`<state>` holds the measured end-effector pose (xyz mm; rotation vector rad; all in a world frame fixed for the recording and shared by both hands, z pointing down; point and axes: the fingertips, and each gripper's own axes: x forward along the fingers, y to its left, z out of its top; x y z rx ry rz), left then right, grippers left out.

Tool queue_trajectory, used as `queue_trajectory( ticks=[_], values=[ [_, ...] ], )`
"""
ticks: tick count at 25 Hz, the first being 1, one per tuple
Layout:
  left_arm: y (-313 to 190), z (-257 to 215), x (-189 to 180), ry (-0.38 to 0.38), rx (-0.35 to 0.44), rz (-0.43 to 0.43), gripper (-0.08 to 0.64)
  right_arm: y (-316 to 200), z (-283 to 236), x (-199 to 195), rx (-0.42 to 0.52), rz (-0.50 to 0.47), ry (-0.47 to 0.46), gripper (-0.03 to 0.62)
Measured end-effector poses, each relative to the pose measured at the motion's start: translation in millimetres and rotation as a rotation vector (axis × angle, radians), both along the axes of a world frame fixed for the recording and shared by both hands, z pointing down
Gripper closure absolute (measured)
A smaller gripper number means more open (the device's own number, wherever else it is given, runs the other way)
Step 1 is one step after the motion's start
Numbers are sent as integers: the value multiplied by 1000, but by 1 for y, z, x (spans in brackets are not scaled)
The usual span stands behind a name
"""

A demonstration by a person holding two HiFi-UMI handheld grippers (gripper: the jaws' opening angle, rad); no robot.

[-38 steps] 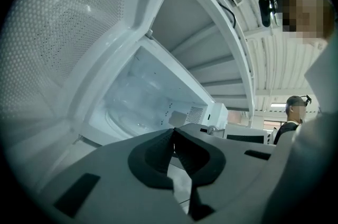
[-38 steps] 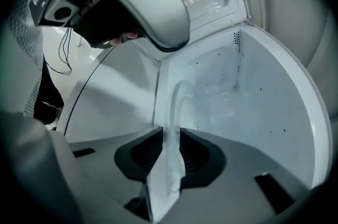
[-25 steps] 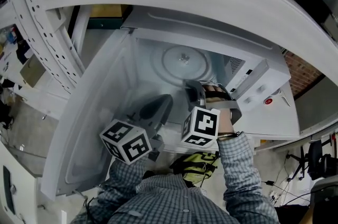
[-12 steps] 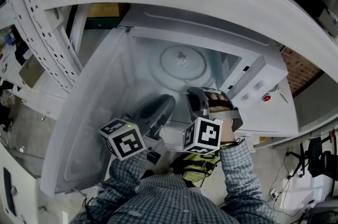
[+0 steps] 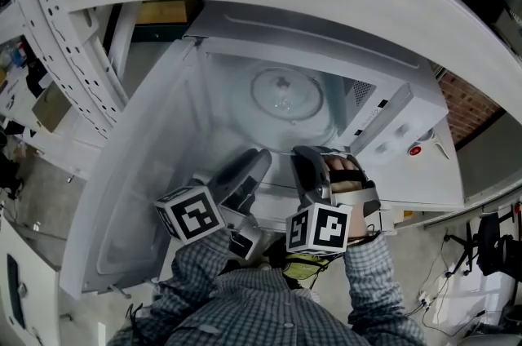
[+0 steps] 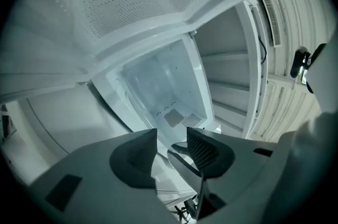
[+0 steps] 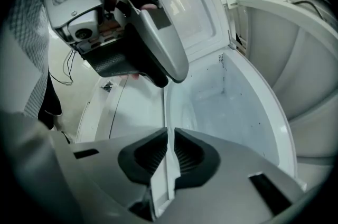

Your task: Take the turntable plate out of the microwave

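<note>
Because the turntable plate (image 5: 285, 95) lies flat in the microwave (image 5: 391, 120), you hold your right tongs (image 5: 307, 158) rolled on their side. They are clenched on a thin pale edge, which I take for its near rim; most of the plate sits inside the cavity. Your left tongs (image 5: 253, 163) are opening just beside them, nothing between, probably ready to support it. No lettering is readable; the cube (image 5: 189, 214) on each bears only square markers.

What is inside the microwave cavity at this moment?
The round glass turntable plate is in the microwave, its near rim pinched in the right gripper. Anything beneath the plate cannot be made out through the glass.
</note>
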<state>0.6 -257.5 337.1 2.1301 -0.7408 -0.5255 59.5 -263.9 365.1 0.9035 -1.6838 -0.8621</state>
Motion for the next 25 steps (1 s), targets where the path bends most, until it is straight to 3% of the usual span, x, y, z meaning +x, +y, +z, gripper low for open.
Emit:
queue_trajectory(
  ticks=[4,10,16,25],
  values=[
    [-6,2,-3,30,-34,-31,397,7,1,0,21,-11,19,549],
    [5,19,-7,45,-173,-49,396,14,2,-2,28,-24,-6,549],
    [-7,13,-6,118,-162,-64,390,24,-3,-2,37,-38,-20,548],
    [-26,18,-15,140,-168,-151,388,47,-5,-6,35,-96,-11,549]
  ],
)
